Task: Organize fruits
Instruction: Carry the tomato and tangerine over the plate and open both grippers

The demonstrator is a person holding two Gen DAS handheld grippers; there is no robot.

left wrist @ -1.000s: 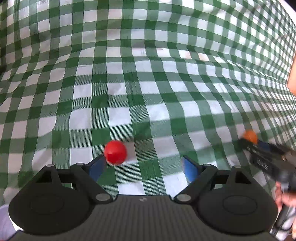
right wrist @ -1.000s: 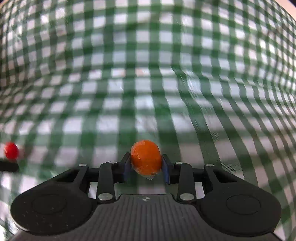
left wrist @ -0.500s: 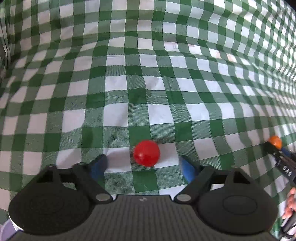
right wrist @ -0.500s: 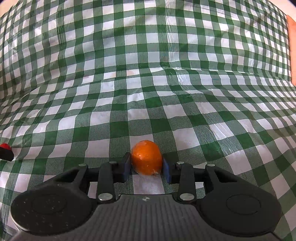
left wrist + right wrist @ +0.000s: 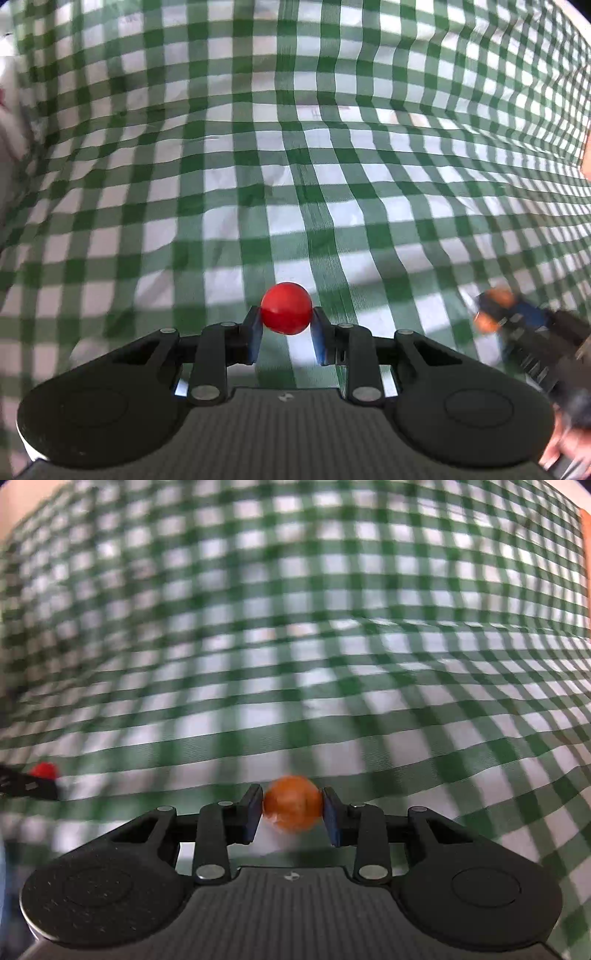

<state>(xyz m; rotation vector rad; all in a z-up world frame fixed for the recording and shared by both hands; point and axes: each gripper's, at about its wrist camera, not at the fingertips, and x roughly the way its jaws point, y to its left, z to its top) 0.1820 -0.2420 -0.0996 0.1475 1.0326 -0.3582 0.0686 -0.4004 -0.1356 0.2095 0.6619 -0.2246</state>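
Observation:
A small red round fruit (image 5: pixel 286 308) sits between the blue pads of my left gripper (image 5: pixel 287 322). Its jaws are closing and both pads touch the fruit, just above the green-and-white checked cloth (image 5: pixel 295 147). My right gripper (image 5: pixel 293 806) is shut on a small orange round fruit (image 5: pixel 293 803), also held over the cloth. In the left wrist view the right gripper (image 5: pixel 517 321) shows blurred at the right edge with the orange fruit (image 5: pixel 496 297) at its tip. In the right wrist view the red fruit (image 5: pixel 44 770) shows at the far left.
The checked cloth lies wrinkled over the whole surface in both views. A person's hand (image 5: pixel 569 450) grips the right tool at the lower right of the left wrist view. A pale area (image 5: pixel 11 122) borders the cloth at the left.
The left jaws came together from wide apart onto the red fruit, which lay loose on the cloth before. Both views have shifted and blurred; the orange fruit stayed in the right gripper.

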